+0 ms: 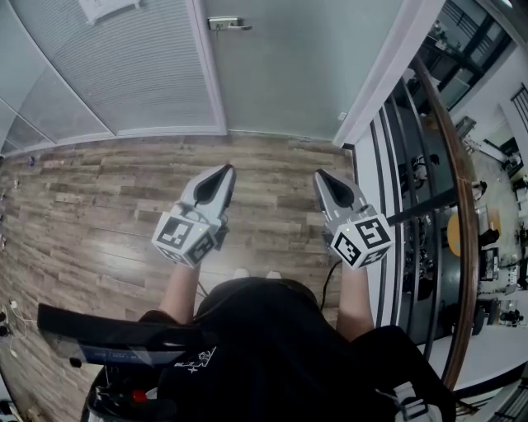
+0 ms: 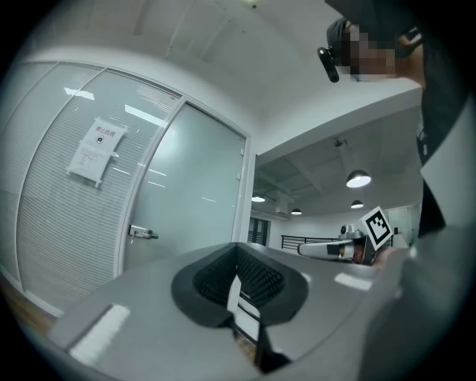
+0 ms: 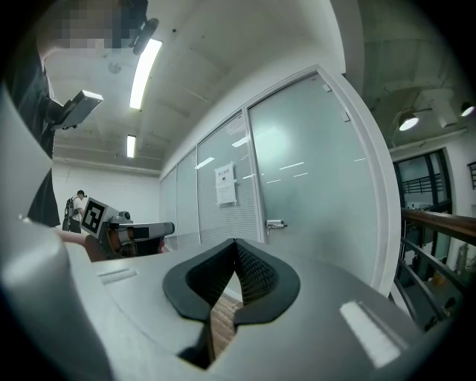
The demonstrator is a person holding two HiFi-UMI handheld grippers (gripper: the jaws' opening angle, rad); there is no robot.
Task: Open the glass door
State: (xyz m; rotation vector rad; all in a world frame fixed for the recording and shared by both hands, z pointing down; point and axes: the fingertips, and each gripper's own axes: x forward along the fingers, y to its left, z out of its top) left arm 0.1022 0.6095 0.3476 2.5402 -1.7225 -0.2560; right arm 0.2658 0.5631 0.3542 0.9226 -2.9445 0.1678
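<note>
Facing the apparently shut glass door (image 1: 289,74), left tongs (image 1: 223,171) and right tongs (image 1: 321,175) closed, empty.

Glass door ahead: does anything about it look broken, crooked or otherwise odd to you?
Nothing stands out. The frosted glass door sits shut in its frame with no crack or smear showing. Its handle is in place and level, and the paper notice hangs straight on the panel beside it.

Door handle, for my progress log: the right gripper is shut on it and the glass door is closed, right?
No: the right gripper view shows the right gripper shut on nothing, far from the door handle. The glass door is closed.
</note>
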